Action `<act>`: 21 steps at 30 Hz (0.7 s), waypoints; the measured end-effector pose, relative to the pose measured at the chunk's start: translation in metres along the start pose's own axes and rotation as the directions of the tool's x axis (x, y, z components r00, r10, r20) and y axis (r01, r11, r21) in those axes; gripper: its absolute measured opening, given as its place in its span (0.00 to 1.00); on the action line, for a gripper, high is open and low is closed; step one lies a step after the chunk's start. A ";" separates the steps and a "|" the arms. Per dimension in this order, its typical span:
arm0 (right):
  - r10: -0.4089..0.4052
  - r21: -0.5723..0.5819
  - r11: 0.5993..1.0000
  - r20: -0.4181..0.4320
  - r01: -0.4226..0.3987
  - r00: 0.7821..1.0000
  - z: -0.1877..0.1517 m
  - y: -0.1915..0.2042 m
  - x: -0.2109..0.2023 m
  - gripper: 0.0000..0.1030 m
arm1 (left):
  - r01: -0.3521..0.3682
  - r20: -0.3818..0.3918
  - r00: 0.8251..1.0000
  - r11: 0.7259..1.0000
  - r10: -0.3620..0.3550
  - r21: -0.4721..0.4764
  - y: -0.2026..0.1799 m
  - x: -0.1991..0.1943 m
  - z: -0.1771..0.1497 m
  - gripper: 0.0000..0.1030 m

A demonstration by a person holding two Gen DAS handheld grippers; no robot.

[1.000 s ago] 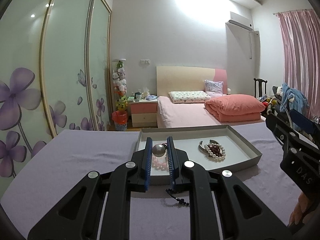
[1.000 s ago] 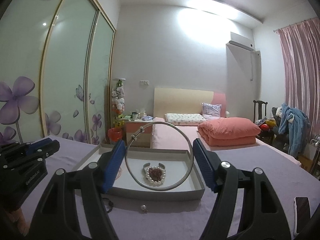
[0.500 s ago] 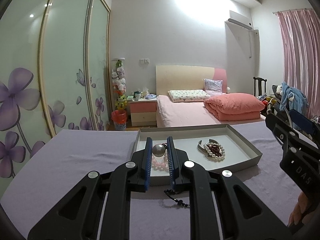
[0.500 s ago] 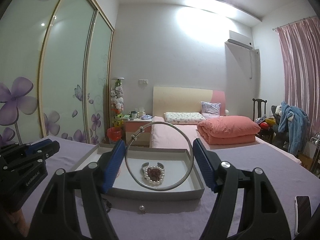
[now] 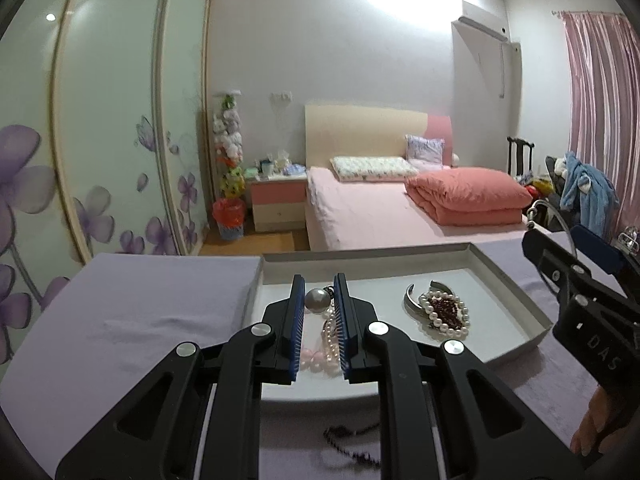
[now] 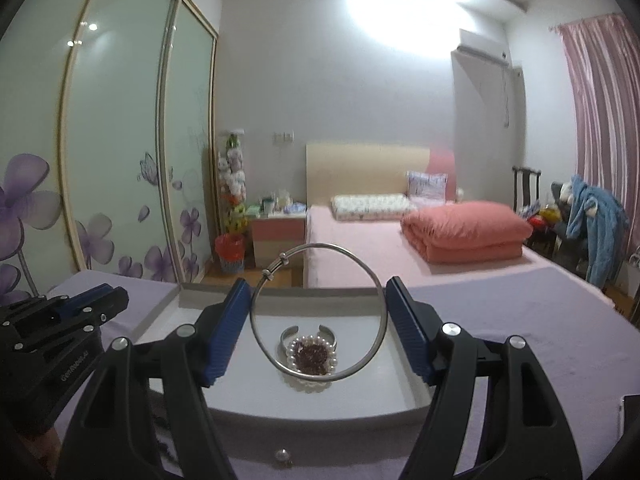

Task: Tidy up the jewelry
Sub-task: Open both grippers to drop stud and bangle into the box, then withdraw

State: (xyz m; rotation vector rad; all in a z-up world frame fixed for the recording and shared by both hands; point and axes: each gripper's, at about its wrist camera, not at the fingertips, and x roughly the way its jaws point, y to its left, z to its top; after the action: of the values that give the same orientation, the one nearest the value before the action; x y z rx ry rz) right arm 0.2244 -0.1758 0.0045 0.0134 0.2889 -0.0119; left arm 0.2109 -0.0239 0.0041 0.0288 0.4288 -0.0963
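Observation:
My left gripper is shut on a big grey pearl bead, held over the left part of the white tray. Pink and white bead strands lie in the tray under its fingers. My right gripper is shut on a large silver bangle, upright over the same tray. Through the ring I see a silver cuff and a pearl-rimmed dark red piece; both also show in the left wrist view, the cuff beside the pearl piece.
The tray sits on a lilac cloth. A dark bead chain lies on the cloth in front of the tray, and a small pearl earring too. A phone edge shows at the right. A bed stands beyond.
Both grippers have moved forward over the tray with their pieces still held; the tray and its contents loom larger. Neither grip changed.

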 end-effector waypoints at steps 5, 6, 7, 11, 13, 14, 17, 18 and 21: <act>0.015 0.028 1.000 -0.116 -0.012 0.993 -0.002 -0.003 0.047 0.66 | 0.027 -0.094 0.995 1.000 -0.028 -0.016 0.002 0.037 -0.002 0.15; 0.017 0.030 0.999 -0.129 -0.013 0.992 -0.002 -0.003 0.053 0.66 | 0.031 -0.109 0.994 0.999 -0.033 -0.018 0.001 0.042 -0.003 0.15; 0.021 0.036 0.999 -0.153 -0.016 0.988 -0.004 -0.004 0.062 0.66 | 0.034 -0.120 0.992 0.999 -0.036 -0.019 0.001 0.046 -0.003 0.15; 0.038 0.053 0.998 -0.214 -0.027 0.976 -0.008 -0.004 0.087 0.66 | 0.056 -0.169 0.984 0.998 -0.058 -0.016 -0.003 0.062 -0.006 0.15; 0.058 0.057 0.997 -0.252 -0.045 0.966 -0.009 -0.002 0.100 0.66 | 0.075 -0.201 0.977 0.997 -0.077 -0.016 -0.005 0.070 -0.006 0.16; 0.073 0.061 0.996 -0.270 -0.058 0.960 -0.009 -0.001 0.105 0.67 | 0.085 -0.216 0.972 0.996 -0.088 -0.022 -0.006 0.073 -0.007 0.16; 0.090 0.076 0.995 -0.280 -0.072 0.956 -0.010 -0.004 0.107 0.73 | 0.090 -0.228 0.968 0.994 -0.101 -0.056 0.001 0.075 -0.005 0.37; 0.087 0.078 0.995 -0.272 -0.068 0.958 -0.008 -0.005 0.105 0.73 | 0.084 -0.216 0.971 0.994 -0.098 -0.072 0.006 0.072 -0.005 0.40; 0.089 0.108 0.992 -0.256 -0.063 0.963 -0.007 -0.017 0.093 0.73 | 0.066 -0.201 0.976 0.993 -0.085 -0.102 0.021 0.065 0.001 0.40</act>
State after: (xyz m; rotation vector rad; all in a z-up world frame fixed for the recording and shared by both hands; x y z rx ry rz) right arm 0.3111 -0.1931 -0.0293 0.1255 0.5511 0.0524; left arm 0.2718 -0.0090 -0.0221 -0.0721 0.6404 -0.1485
